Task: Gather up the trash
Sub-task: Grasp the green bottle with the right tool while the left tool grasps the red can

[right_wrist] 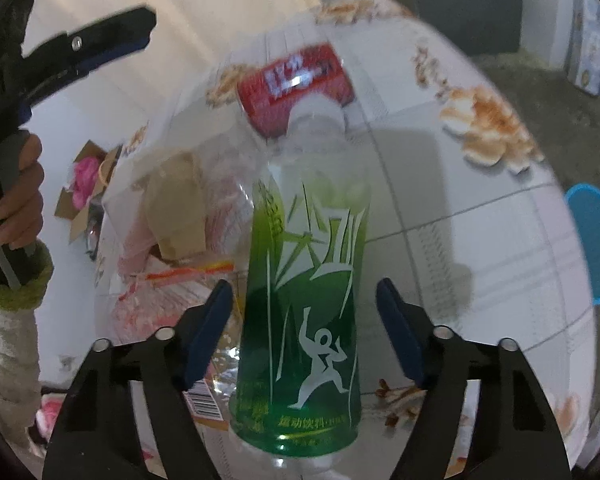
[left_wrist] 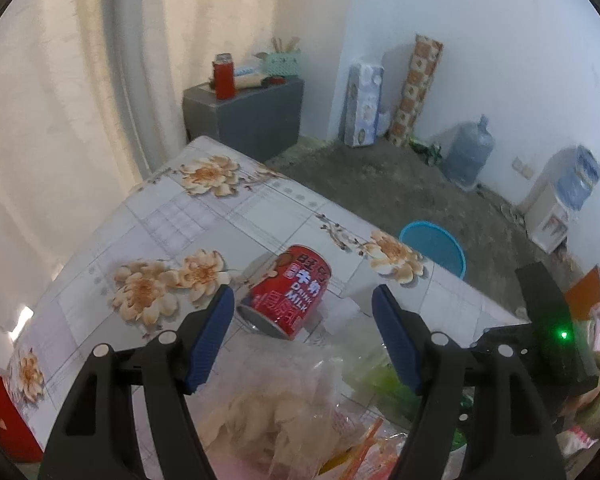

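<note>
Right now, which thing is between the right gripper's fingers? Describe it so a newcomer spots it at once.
Start at the table with the flowered cloth. Near its front edge, beside the pile of clear snack bags, a plastic bottle lies between the fingers of the right gripper, its white cap pointing at the red can. Its green label with a white running figure sets it apart.

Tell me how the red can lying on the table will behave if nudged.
The red can lies on its side, so it would probably roll across the flat tablecloth. It looks opened, likely empty and light, and may dent easily.
</note>
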The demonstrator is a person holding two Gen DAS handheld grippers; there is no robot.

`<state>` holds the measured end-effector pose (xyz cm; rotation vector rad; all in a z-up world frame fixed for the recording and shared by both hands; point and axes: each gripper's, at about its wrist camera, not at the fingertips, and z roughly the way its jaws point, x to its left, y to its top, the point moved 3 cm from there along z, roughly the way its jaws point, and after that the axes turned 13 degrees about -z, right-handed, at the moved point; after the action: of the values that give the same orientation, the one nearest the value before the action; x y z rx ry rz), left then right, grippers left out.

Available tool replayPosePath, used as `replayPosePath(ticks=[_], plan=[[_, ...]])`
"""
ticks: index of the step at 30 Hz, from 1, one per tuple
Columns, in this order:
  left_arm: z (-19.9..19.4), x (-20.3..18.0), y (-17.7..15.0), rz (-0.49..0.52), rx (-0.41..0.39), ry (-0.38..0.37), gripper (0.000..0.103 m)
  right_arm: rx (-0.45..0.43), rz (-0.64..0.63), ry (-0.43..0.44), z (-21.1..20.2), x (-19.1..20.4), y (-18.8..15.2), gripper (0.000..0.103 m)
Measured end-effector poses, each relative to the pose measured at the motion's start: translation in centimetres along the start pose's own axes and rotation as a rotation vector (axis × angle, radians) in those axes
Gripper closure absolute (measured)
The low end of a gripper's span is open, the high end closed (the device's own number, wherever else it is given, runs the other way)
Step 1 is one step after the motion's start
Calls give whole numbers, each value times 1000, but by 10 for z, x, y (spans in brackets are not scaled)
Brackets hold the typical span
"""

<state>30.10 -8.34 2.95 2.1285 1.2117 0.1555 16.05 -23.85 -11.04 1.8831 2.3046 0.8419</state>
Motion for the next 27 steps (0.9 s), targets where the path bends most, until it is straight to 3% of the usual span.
replayPosePath(ticks=[4,8,17,19,23,27], plan=[[30,-11,5,88,57,49,32,-1,46,66,6,-11,-4,46],[60,-20,8,191,110,111,24,-27,83,83,-1,-26,-12,47],[128,-14,11,264,281,204,24,-41,149,36,-27,-65,-34,47],[138,-14,10,276,312,216,24,-29,138,28,-32,-73,-36,45],[156,-15,6,335,366,270,24,-10,78,-14,-33,-70,-27,27],[172,-17,1,384,416,312,26,13,52,2,-18,-74,-6,24]])
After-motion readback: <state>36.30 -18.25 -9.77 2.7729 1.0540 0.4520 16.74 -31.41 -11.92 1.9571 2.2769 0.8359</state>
